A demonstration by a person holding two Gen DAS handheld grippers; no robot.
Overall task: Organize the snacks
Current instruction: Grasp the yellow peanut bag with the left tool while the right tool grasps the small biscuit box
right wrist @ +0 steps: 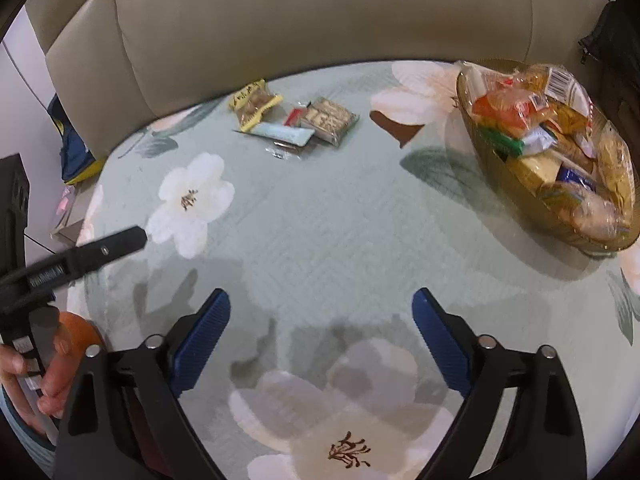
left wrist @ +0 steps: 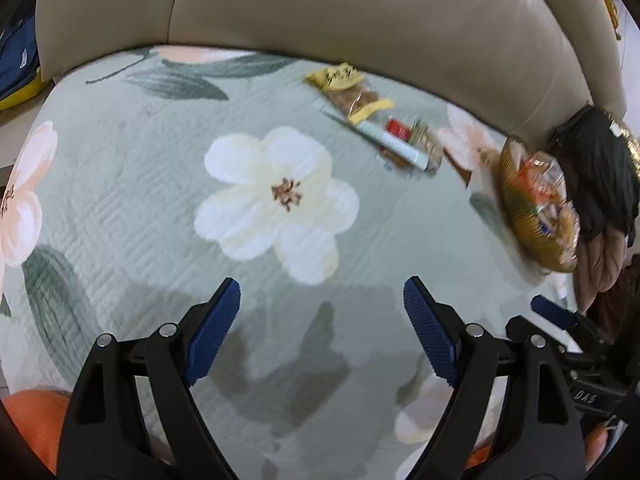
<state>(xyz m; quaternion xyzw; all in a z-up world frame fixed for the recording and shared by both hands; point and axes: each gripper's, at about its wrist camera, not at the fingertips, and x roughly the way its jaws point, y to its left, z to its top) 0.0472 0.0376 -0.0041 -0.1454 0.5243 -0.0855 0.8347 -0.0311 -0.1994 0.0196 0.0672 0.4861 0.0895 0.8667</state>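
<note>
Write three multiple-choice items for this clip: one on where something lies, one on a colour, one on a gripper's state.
1. Where do the loose snack packets lie?
A. in the bowl
B. on the floral cover near the sofa back
C. between the right gripper's fingers

2. What colour are the gripper pads?
A. blue
B. red
C. white

3. How is the right gripper?
A. shut on a packet
B. shut on nothing
C. open, holding nothing

Key: 1 B, the packets sit on the cover left of the snack bowl, close to the sofa back. 2 A, the ribbed pads are blue. 3 C, its fingers stand wide apart with only cover between them.
</note>
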